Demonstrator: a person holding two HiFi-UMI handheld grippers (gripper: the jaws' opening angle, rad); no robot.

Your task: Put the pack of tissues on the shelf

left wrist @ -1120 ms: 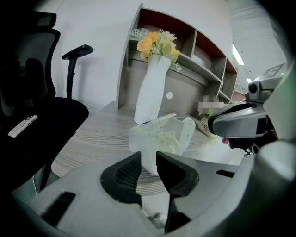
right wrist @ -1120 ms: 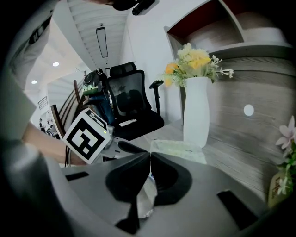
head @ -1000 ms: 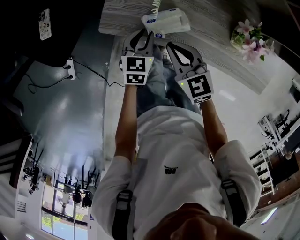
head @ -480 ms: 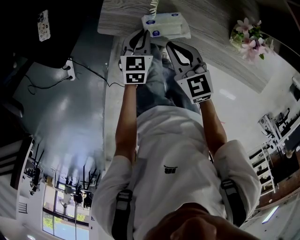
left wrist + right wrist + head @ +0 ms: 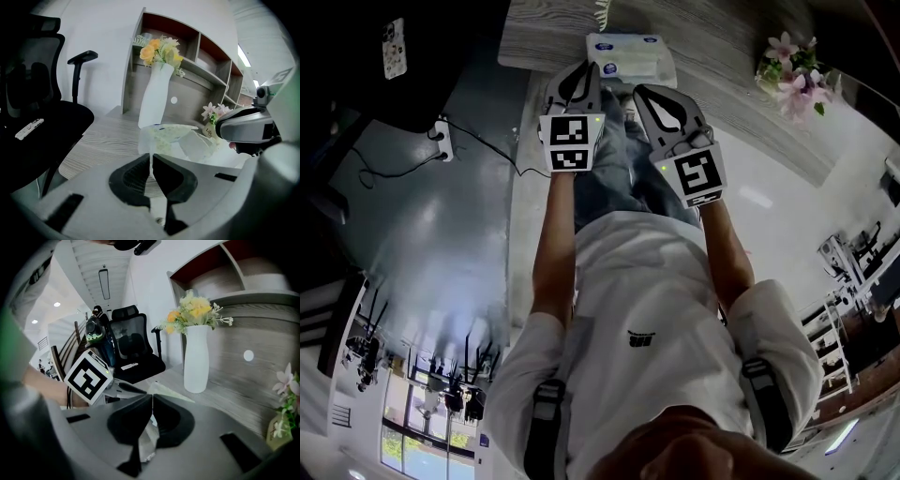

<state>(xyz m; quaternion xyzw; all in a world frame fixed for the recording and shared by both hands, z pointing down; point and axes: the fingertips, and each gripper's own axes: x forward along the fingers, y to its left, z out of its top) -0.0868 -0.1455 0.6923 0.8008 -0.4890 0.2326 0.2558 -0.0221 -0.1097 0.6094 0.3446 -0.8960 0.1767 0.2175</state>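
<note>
At the grey wood-grain surface (image 5: 534, 37), our left tool (image 5: 150, 157) and right tool (image 5: 152, 399) each pinched the flimsy wrapper of the white, seemingly light, soft tissue pack (image 5: 630, 54).

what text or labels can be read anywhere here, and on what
"Life": on the small flower pot; anything after it can't be read.
Blue oval labels on the pack of tissues: print too small to read.
The marker cubes: square codes only, no words.

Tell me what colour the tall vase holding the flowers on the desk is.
White; the tall smooth vase shows best in the right gripper view.
</note>
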